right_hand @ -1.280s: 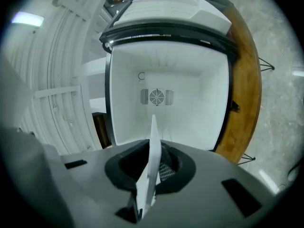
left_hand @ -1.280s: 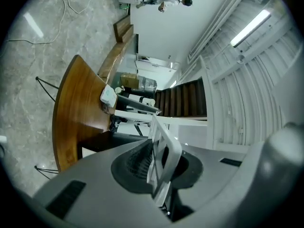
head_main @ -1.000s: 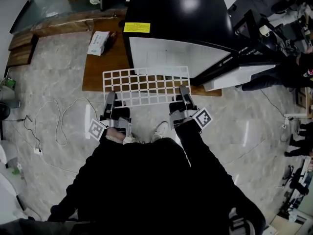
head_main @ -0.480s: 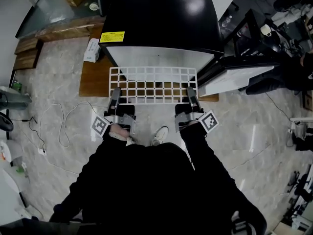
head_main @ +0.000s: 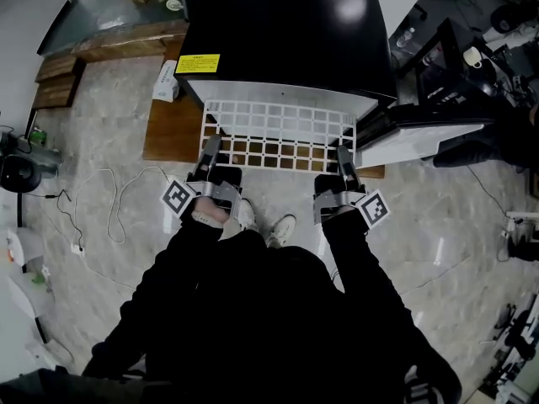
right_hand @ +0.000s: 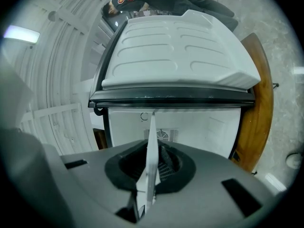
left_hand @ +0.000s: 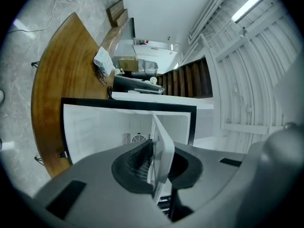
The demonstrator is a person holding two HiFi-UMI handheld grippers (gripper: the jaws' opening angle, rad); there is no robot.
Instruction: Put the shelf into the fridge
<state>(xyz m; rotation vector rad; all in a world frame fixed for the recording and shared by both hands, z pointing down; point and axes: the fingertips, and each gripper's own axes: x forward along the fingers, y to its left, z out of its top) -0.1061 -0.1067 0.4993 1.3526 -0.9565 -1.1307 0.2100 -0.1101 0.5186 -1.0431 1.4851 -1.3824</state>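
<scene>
Wire shelf [head_main: 278,133] held flat at fridge [head_main: 286,32] opening.
Left gripper [head_main: 210,154] and right gripper [head_main: 344,160] each pinch its near edge; long axis crosswise, opening straight ahead.

Centre frame: left gripper [head_main: 210,146], jaws closing, and right gripper [head_main: 344,156] clamp a white wire shelf [head_main: 278,128] by its edge at the open black fridge [head_main: 286,23].

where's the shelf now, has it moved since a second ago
Yes: the shelf has moved right and in toward the fridge, its far edge now at the opening.
</scene>
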